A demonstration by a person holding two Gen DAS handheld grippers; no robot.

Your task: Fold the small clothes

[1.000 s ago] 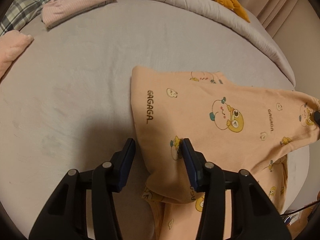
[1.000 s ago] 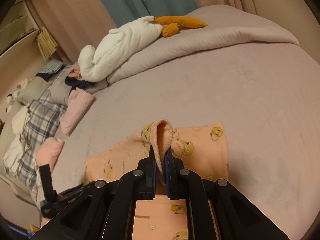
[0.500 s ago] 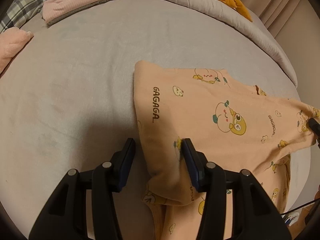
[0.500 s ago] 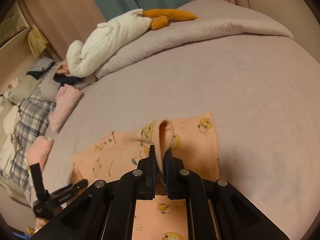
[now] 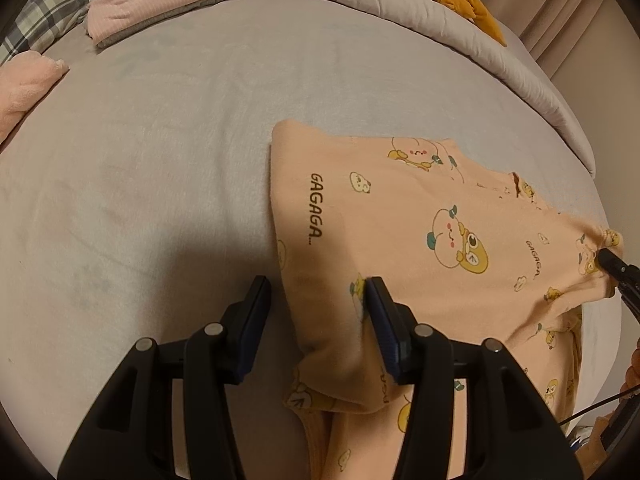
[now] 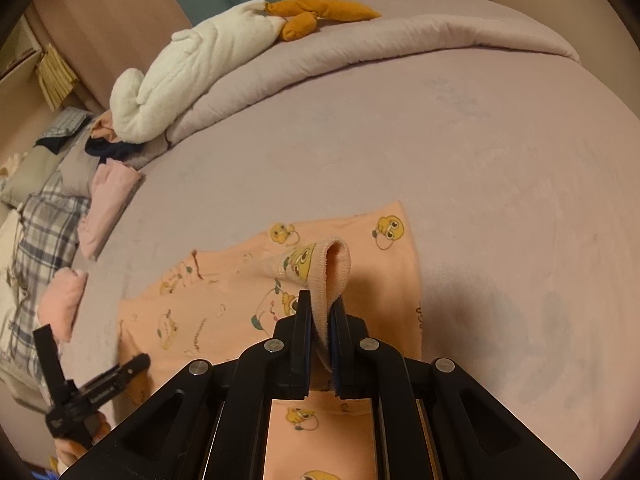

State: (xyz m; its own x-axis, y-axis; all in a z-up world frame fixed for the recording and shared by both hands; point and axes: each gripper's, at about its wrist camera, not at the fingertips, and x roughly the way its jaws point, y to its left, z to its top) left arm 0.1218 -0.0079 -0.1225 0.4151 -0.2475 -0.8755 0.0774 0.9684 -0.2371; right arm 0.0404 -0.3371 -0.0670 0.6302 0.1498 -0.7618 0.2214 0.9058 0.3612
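right hand-held gripper [image 6: 320,312] is clamped on the peach garment's [image 5: 420,216] cuff, lifting it to fold; left hand-held gripper [image 5: 316,300] gapes apart around the folded edge, which lies on the bed [image 5: 160,140] just ahead.

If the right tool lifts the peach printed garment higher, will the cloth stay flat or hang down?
The peach cotton garment with cartoon prints will probably hang down: its cuff already curls limply over the right tool. It looks light, since it drapes in soft folds near the open left tool. It seems unlikely to slip, because the cloth looks fuzzy.
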